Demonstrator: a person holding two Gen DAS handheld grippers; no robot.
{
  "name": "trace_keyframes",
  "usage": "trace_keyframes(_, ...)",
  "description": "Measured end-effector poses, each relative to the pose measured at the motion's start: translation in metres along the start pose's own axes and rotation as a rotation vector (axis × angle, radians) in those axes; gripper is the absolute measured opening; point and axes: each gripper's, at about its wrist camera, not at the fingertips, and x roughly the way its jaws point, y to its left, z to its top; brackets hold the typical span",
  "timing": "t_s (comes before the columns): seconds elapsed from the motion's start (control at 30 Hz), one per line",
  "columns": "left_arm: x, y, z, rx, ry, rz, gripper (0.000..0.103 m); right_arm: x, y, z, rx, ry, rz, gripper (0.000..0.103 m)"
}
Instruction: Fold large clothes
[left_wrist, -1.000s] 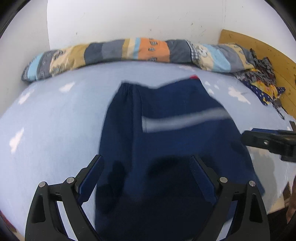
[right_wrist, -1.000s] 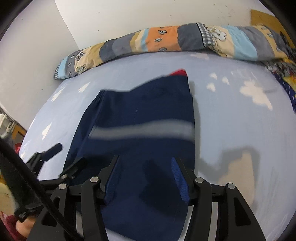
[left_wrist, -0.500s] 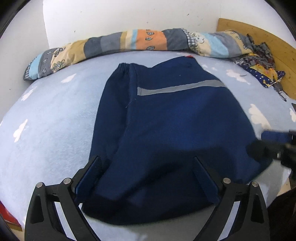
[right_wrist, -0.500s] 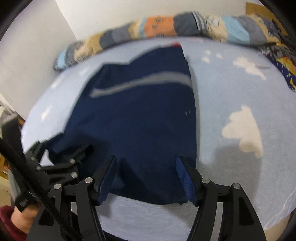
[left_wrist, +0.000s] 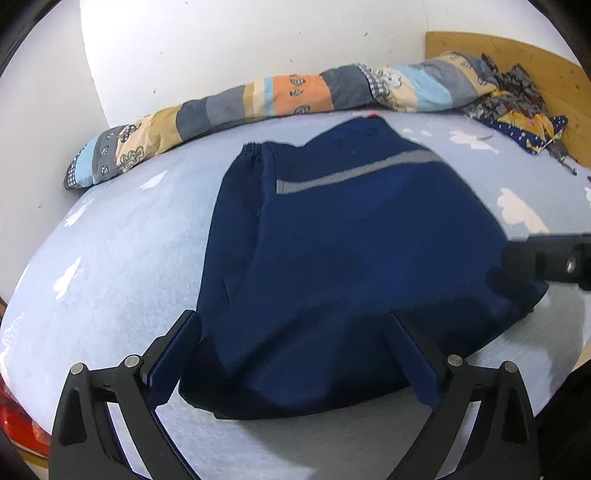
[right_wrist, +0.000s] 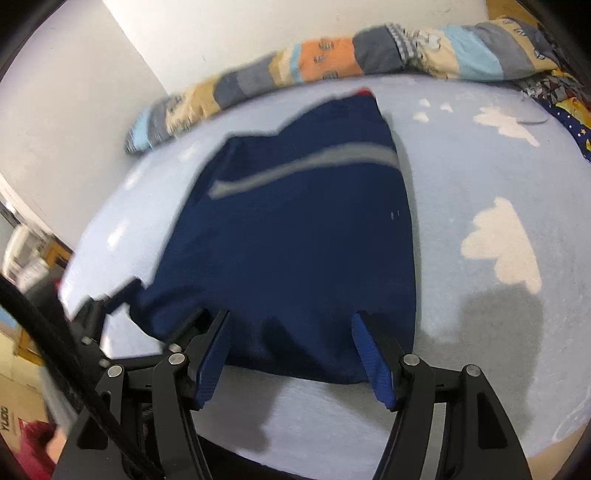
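- A bedroom in a home, to judge by the furnishings.
- A bed (left_wrist: 122, 266) fills most of both views, covered in a pale blue sheet printed with white clouds.
- A long patchwork bolster (left_wrist: 280, 99) in orange, grey, tan and blue lies along the far edge of the bed against a plain white wall (left_wrist: 240, 44).
- A wooden headboard (left_wrist: 517, 55) stands at the far right corner, with a crumpled patterned cloth (left_wrist: 517, 114) heaped beside it.
- A cardboard box (right_wrist: 14, 413) sits low beside the bed in the right wrist view.

White walls (left_wrist: 221, 55) across the top of the frame, wooden headboard (left_wrist: 517, 62) upper right, cloud-print bed (left_wrist: 110, 258) filling the middle, patchwork bolster (left_wrist: 288, 96) along its far edge
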Motion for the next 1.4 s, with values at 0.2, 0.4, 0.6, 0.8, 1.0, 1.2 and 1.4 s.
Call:
trace_keyframes(0.2,-0.018,0.003,0.005,-0.035,-0.078,-0.002,0.099,-0.017,0.011,0.002,-0.076,-0.091,-0.103,0.073)
trace_keyframes(0.4,-0.019,0.004,0.007,-0.043,-0.078,-0.009,0.099,-0.017,0.015,0.0,-0.09,-0.102,-0.12,0.079)
trace_keyframes(0.6,-0.014,0.002,0.004,-0.024,-0.055,-0.005,0.099,-0.01,0.013,-0.003,-0.094,-0.068,-0.134,0.079)
trace_keyframes(0.8,-0.01,0.003,0.003,-0.022,-0.045,0.0,0.099,0.017,0.006,-0.013,-0.11,0.051,-0.22,0.079)
trace_keyframes(1.0,-0.023,0.008,0.003,-0.052,-0.085,-0.008,0.099,0.015,0.007,-0.015,-0.114,0.03,-0.219,0.079)
trace_keyframes(1.2,-0.039,0.011,-0.002,-0.068,-0.119,-0.014,0.099,-0.018,0.015,-0.014,-0.114,-0.123,-0.209,0.08)
trace_keyframes(1.4,-0.036,0.006,-0.005,-0.046,-0.099,-0.003,0.099,-0.01,0.01,-0.017,-0.08,-0.073,-0.199,0.082)
